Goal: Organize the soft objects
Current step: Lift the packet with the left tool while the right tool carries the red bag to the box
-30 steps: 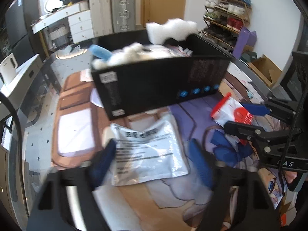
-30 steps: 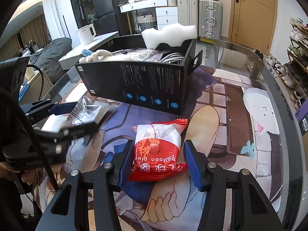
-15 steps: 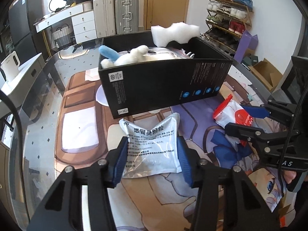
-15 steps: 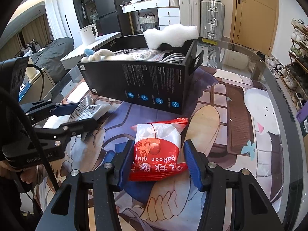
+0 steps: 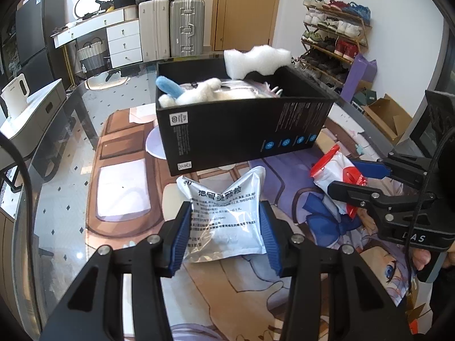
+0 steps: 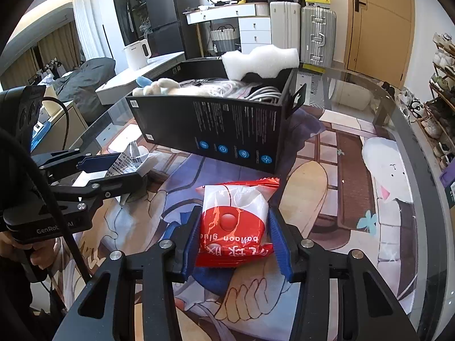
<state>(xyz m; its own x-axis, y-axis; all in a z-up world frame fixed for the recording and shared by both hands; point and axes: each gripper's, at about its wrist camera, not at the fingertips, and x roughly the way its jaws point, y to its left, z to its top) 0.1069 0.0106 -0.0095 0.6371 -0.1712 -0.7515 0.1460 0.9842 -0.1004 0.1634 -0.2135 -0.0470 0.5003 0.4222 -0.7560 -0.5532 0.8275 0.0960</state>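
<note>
My left gripper [image 5: 225, 210] is shut on a silver printed pouch [image 5: 219, 190], its blue pads pressing both sides low over the table mat. In the right wrist view my right gripper [image 6: 234, 211] is shut on a red and white balloon glue packet [image 6: 236, 196], squeezed between the pads. Behind both stands an open black box [image 5: 241, 130] holding a white plush toy [image 5: 193, 92] with a blue part, a white foam piece [image 5: 256, 59] and bagged cables. The right gripper [image 5: 341, 177] shows at the right of the left wrist view, the left gripper [image 6: 129, 167] at the left of the right wrist view.
A cartoon-print mat [image 6: 341, 170] covers the glass table, whose curved edge [image 6: 409, 130] runs along the right. Off the table are suitcases [image 5: 184, 25], a shoe rack [image 5: 332, 34], a cardboard box [image 5: 386, 116] on the floor and a white kettle [image 6: 136, 52] on a side unit.
The left jaws closed from wide apart onto the silver pouch, and the blur is gone. The right jaws tightened on the red packet, which has stayed in place.
</note>
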